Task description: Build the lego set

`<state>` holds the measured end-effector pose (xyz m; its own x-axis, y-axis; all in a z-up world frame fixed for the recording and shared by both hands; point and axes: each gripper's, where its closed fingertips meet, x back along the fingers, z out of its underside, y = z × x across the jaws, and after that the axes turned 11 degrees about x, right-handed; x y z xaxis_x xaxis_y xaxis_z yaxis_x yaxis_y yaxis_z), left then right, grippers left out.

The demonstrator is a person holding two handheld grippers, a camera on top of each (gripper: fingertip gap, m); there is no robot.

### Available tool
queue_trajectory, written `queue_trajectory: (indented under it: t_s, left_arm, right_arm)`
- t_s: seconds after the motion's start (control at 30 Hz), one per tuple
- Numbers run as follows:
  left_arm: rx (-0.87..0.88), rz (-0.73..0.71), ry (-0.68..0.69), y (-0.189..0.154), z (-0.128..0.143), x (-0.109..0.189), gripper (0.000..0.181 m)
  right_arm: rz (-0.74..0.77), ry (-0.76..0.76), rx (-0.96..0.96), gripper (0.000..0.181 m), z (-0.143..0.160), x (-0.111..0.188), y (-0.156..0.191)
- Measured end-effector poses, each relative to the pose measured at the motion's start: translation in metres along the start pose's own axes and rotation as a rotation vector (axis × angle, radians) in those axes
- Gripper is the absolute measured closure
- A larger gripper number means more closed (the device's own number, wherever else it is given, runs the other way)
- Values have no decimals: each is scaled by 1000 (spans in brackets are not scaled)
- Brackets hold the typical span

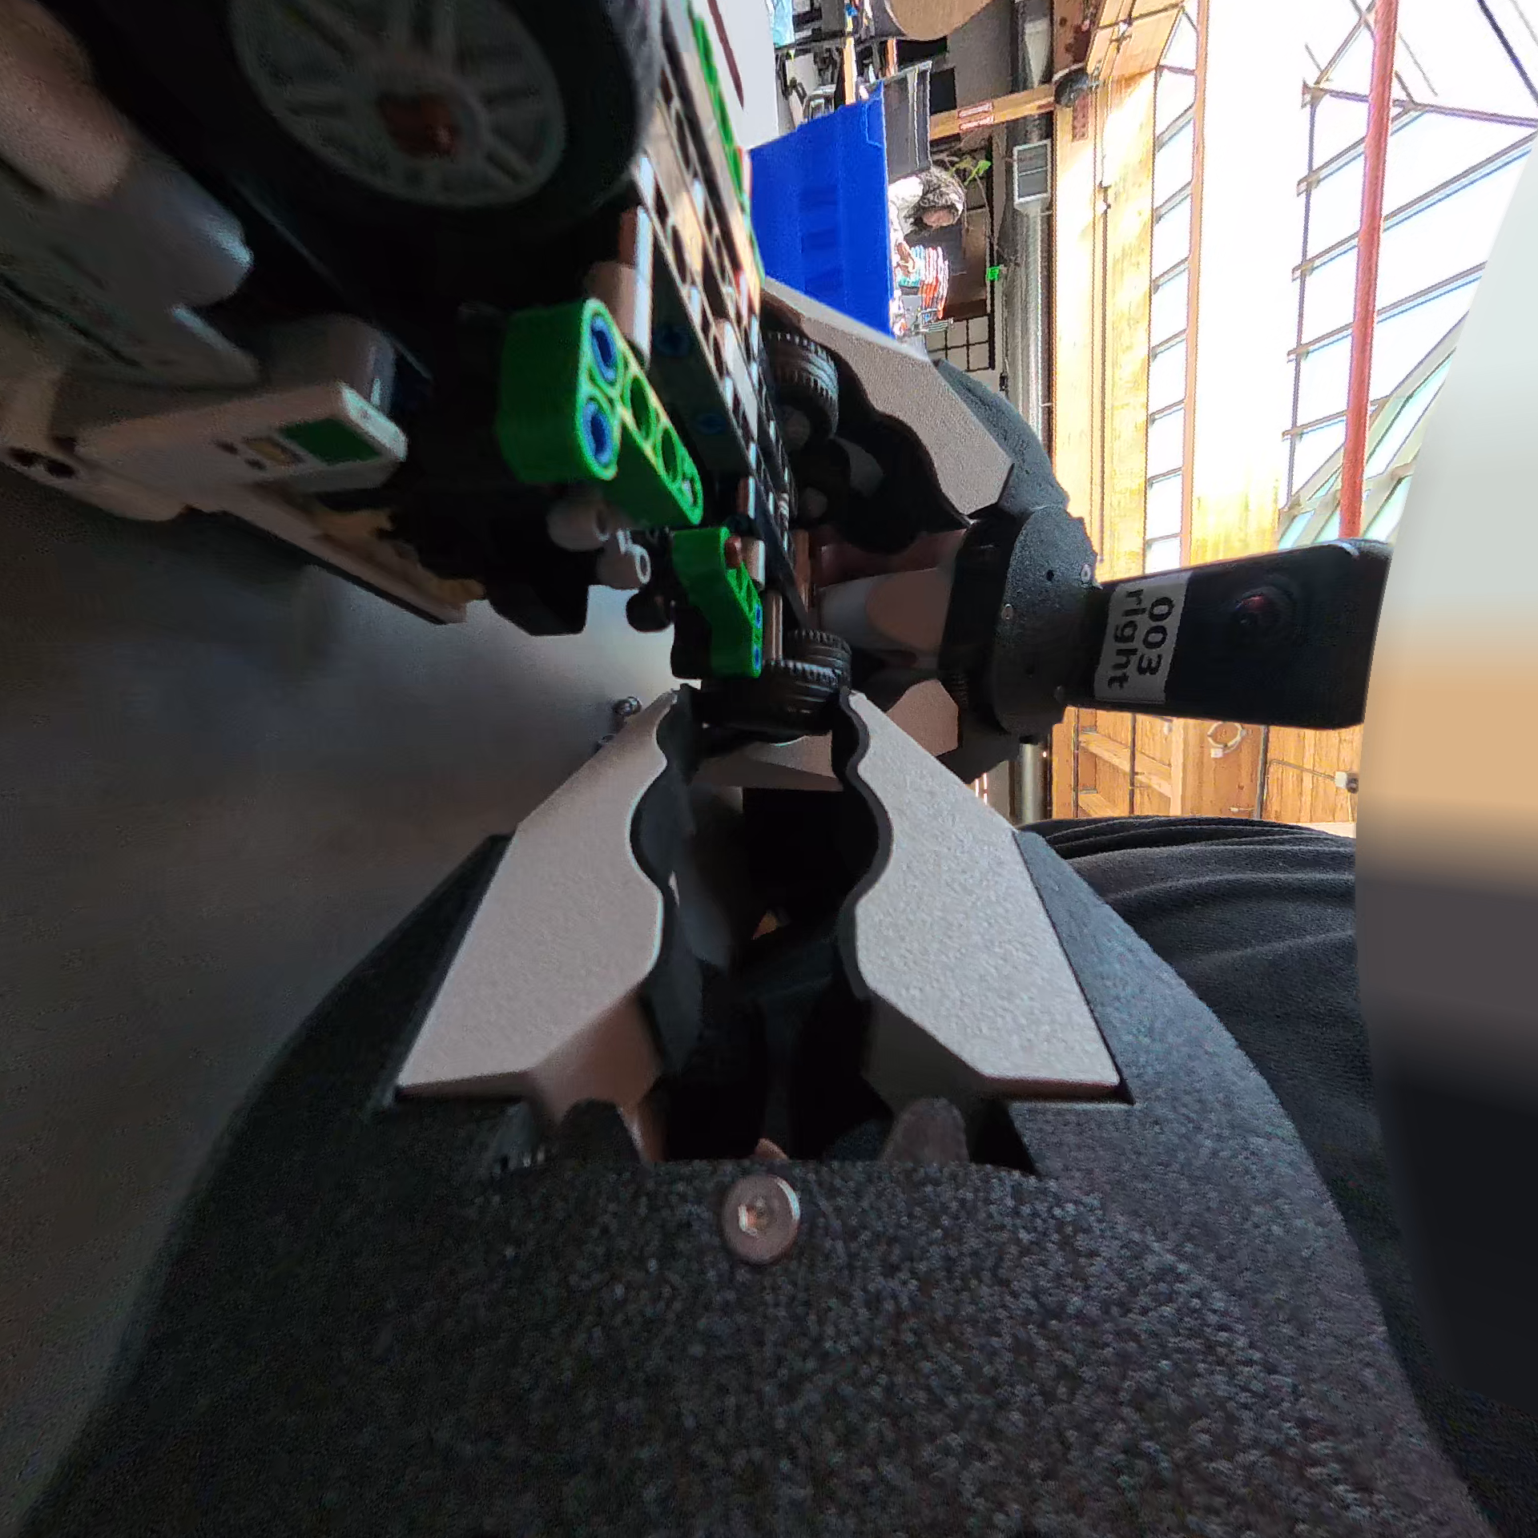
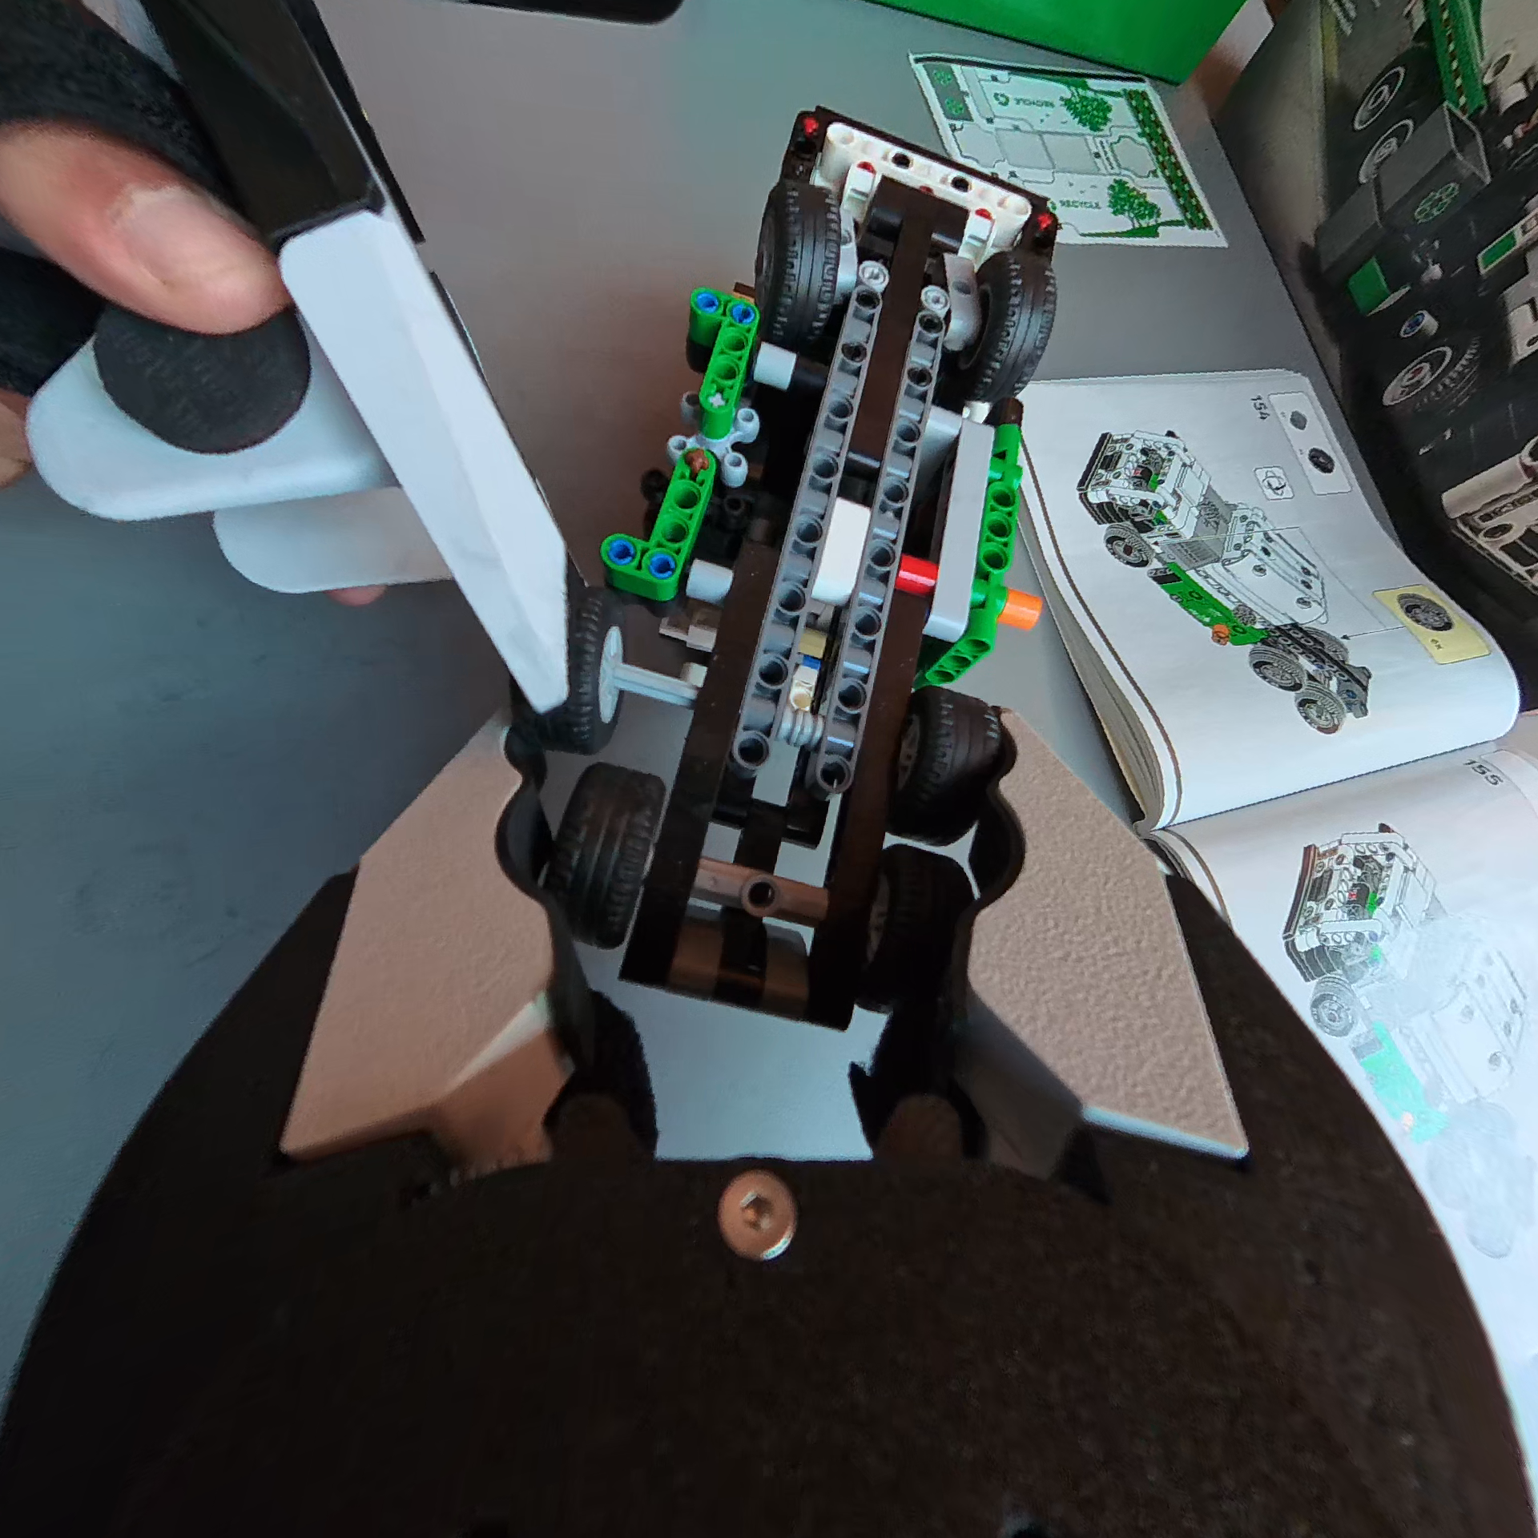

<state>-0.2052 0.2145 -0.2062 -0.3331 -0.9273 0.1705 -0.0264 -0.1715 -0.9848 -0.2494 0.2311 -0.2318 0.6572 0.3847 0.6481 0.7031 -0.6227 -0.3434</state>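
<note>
Here right tool (image 2: 757, 766) clamps upturned lego truck (image 2: 840, 566); left tool (image 1: 757, 707) pinches wheel (image 2: 595, 682).

— Is there writing we can read here?

— Yes, in a few places. A white label (image 1: 1138, 641) with dark print sits on the black camera block (image 1: 1298, 632), in the left wrist view.

— And on the table?

— The open instruction booklet (image 2: 1248, 533) has a page number in a corner of each page. The sticker sheet (image 2: 1074, 150) above it has green print, seen upside down. I do not copy any of it.
</note>
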Motion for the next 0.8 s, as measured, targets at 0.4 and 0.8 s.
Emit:
queue_trajectory:
  t_s: [0.4,0.8]
  left_arm:
    - [48,19,104,0,5,-7,152]
    - [70,42,141,-3,7,-10,152]
  right_arm:
    - [-124,-34,-78,55,-6,5,14]
    - [-105,-38,-149,80,-3,9,4]
